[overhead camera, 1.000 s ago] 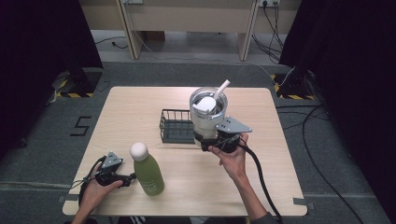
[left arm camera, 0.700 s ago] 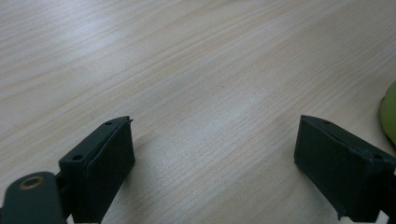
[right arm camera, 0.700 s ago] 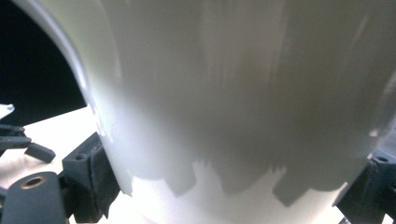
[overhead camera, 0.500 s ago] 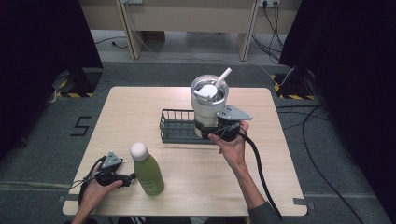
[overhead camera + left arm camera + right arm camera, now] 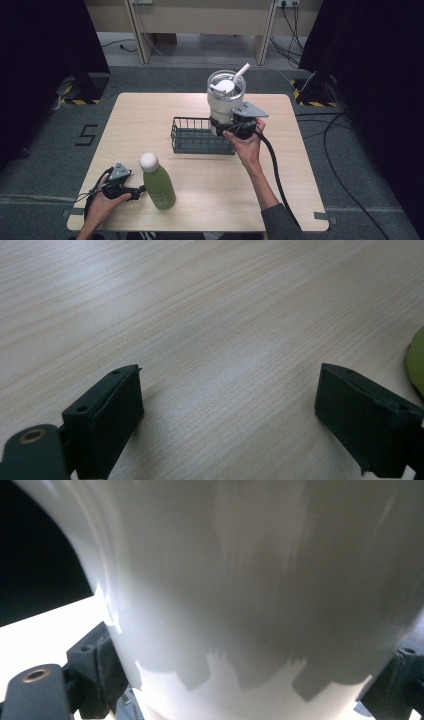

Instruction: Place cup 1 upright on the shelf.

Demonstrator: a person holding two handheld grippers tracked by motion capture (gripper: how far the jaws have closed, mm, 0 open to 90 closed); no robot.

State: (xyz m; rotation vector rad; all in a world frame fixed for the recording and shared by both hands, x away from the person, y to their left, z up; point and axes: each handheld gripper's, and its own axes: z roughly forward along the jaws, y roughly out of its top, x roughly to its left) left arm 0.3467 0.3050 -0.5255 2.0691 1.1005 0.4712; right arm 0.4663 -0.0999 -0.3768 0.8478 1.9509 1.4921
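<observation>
Basket (image 5: 202, 136) flanks tumbler (image 5: 224, 102); bottle (image 5: 158, 181) blocks left claw (image 5: 140, 190)

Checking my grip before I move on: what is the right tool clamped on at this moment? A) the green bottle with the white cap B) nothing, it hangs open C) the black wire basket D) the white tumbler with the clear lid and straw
D: the right tool grips the lower body of the white tumbler with the clear lid and straw, whose white wall sits between the jaws in the right gripper view.

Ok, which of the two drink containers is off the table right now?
The white tumbler with the straw, clamped in the right gripper over the wire basket. The green bottle stands on the table beside the open left gripper.
</observation>
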